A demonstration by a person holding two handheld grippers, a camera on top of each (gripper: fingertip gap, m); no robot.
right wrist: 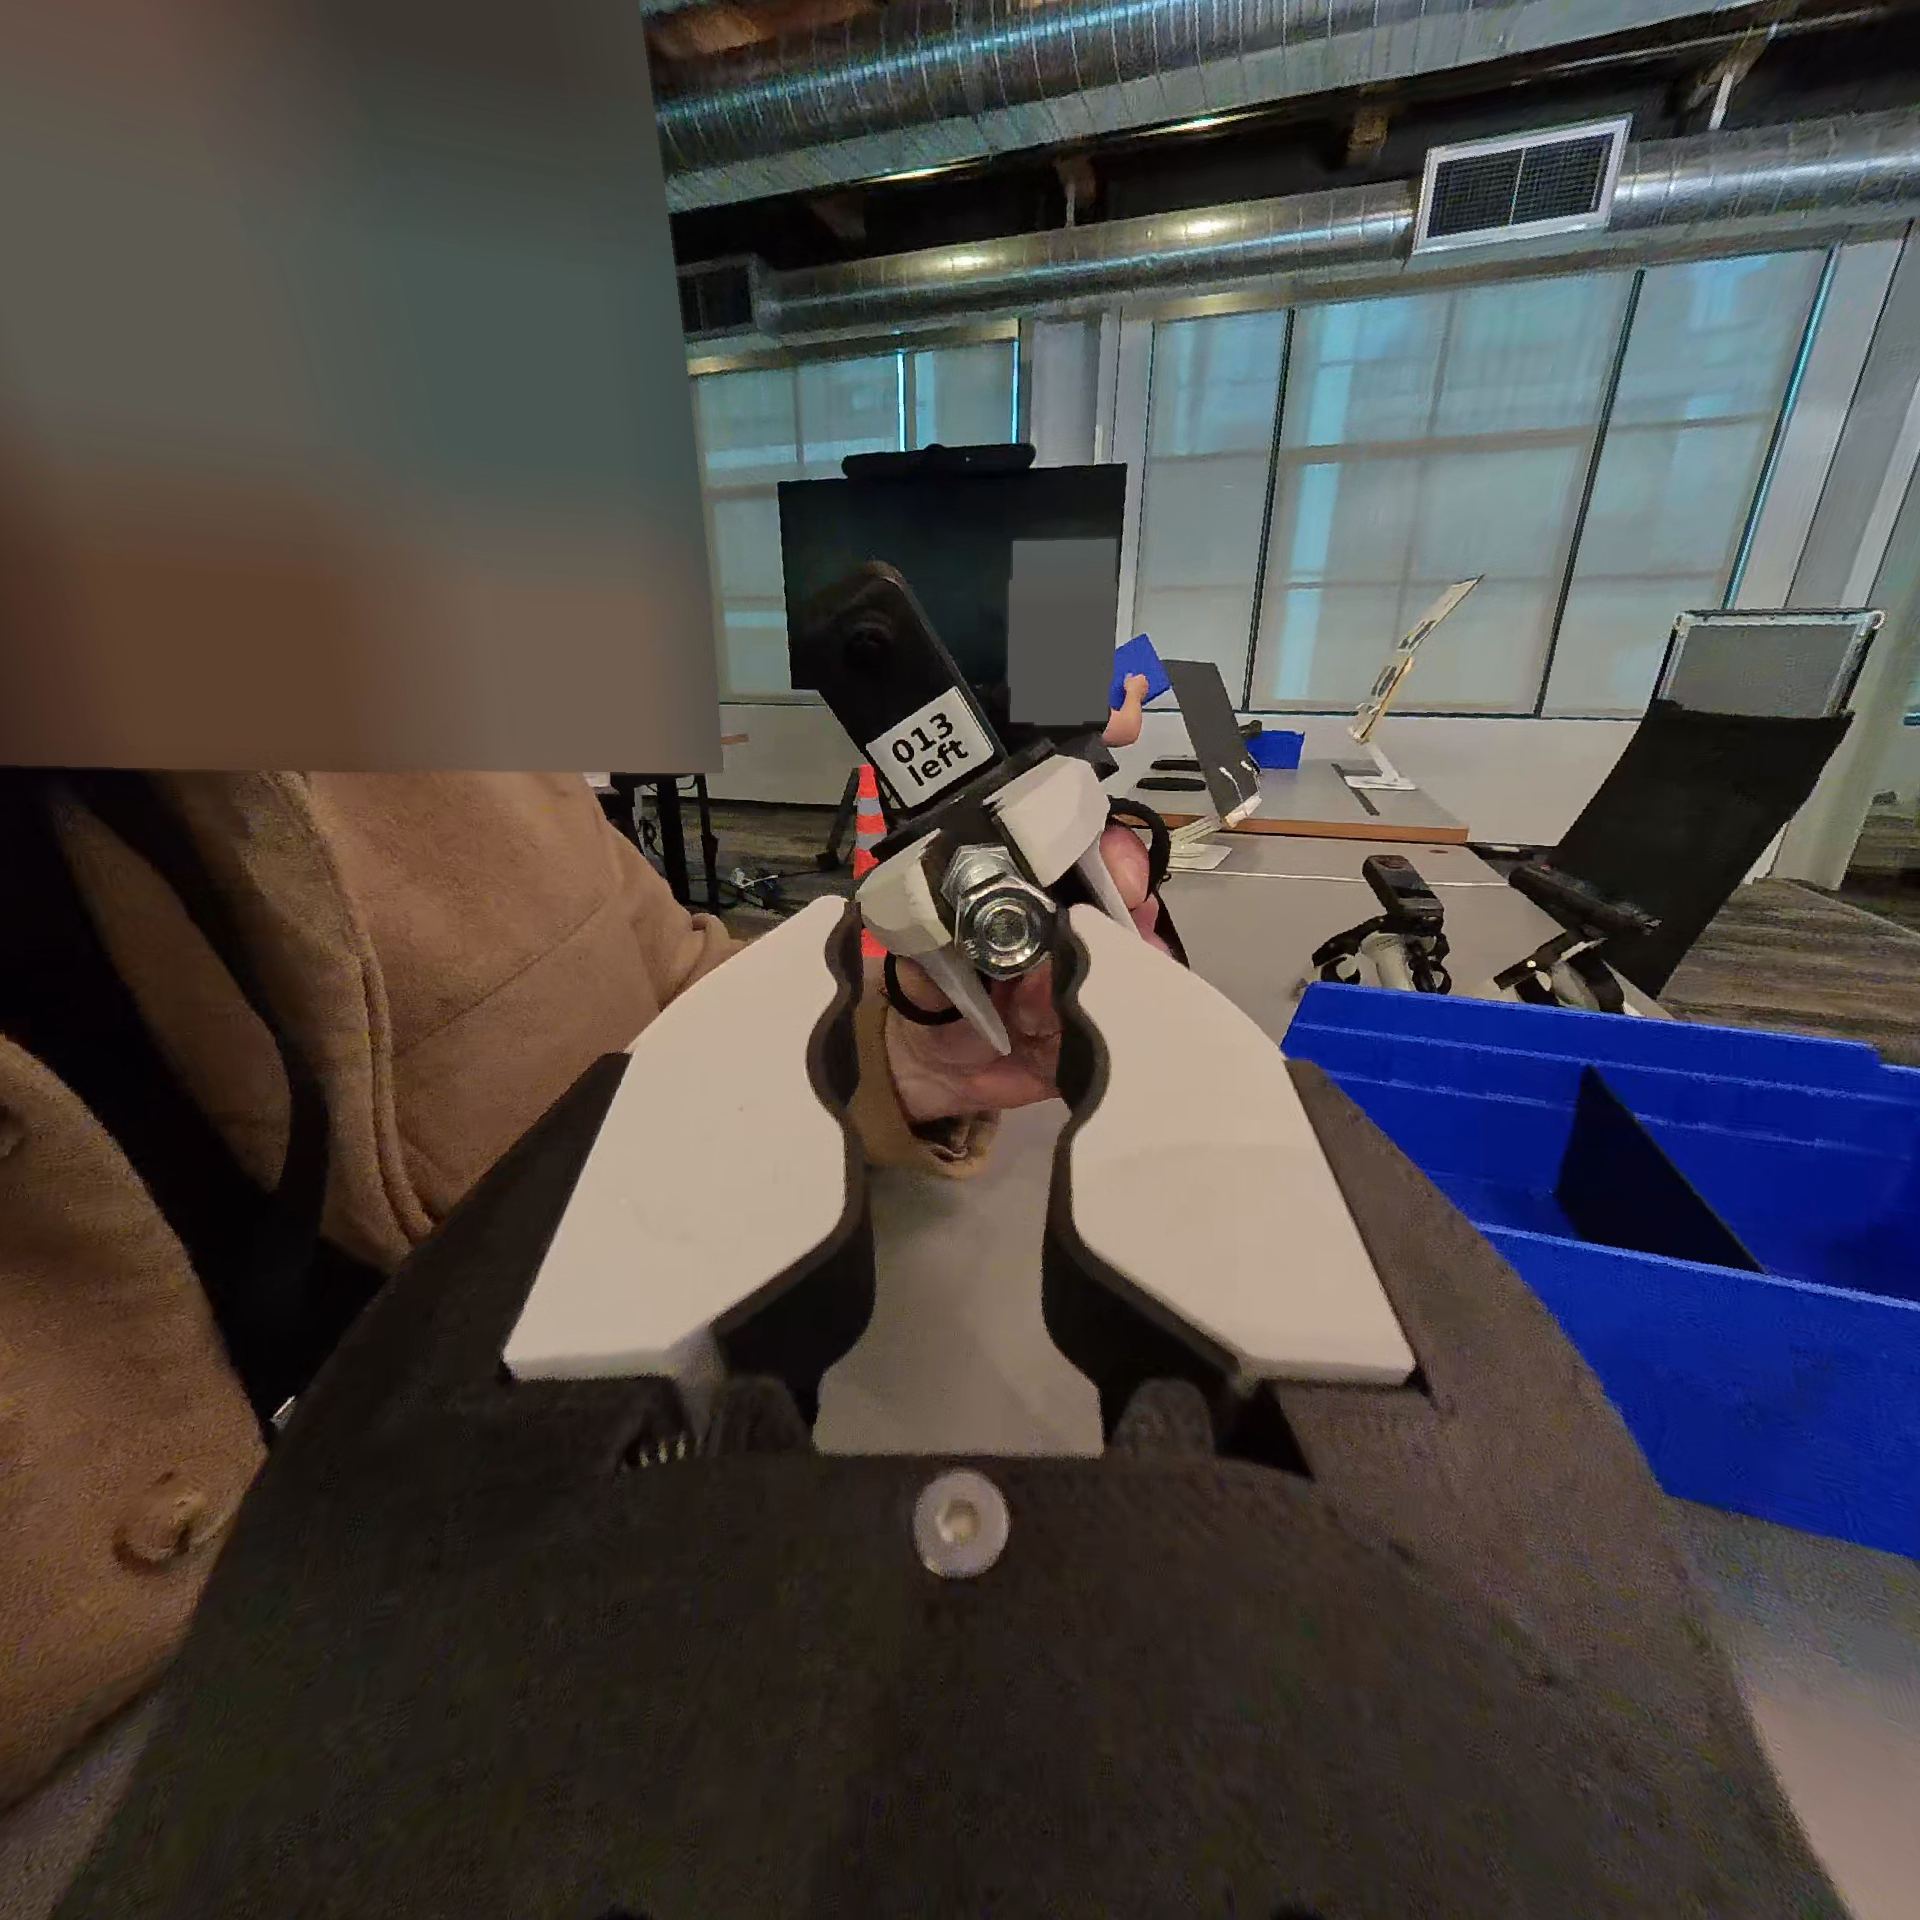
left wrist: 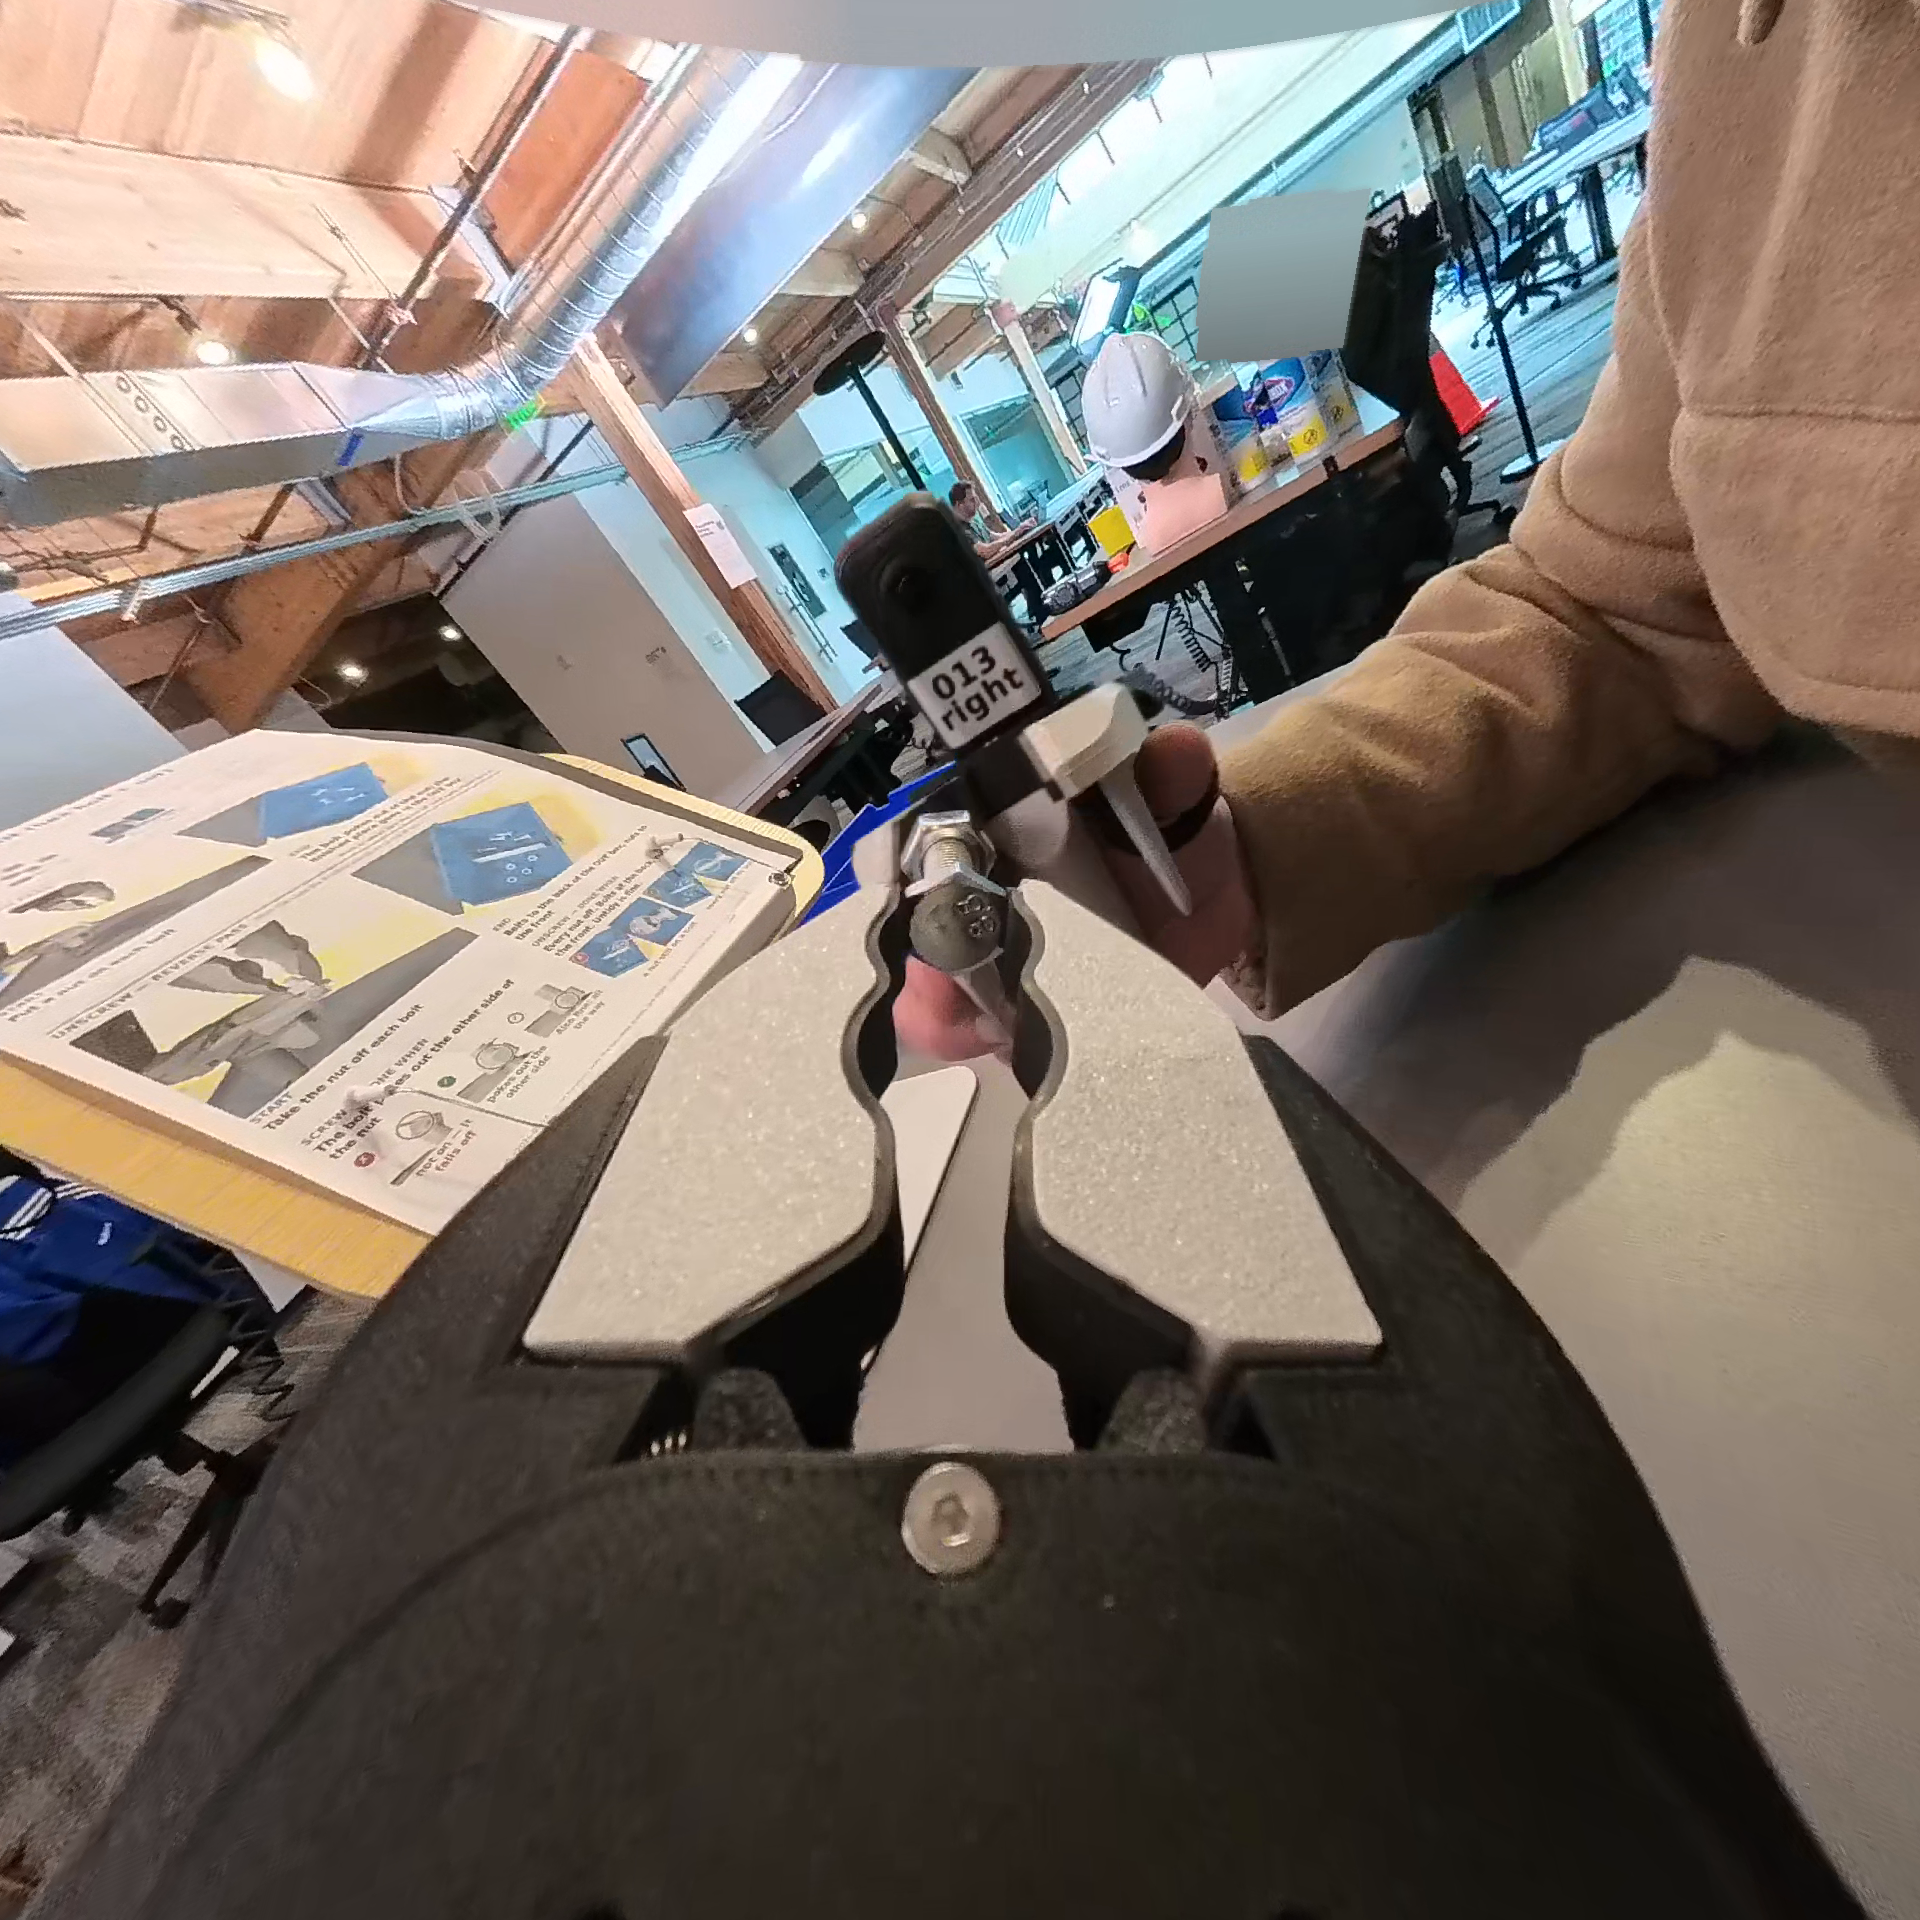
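Bolt (left wrist: 954,920) head clamped in left gripper (left wrist: 956,935), its nut (right wrist: 1003,925) end in right gripper (right wrist: 961,935).

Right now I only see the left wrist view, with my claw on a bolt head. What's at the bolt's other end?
Observer: The right claw pinches a hex nut, with the bolt's round tip showing in its middle.
Operator: What's next to that claw?
Observer: A blue bin with a divider inside sits to its right.
Operator: Anything behind the bin?
Observer: Another handheld tool lies on the table.
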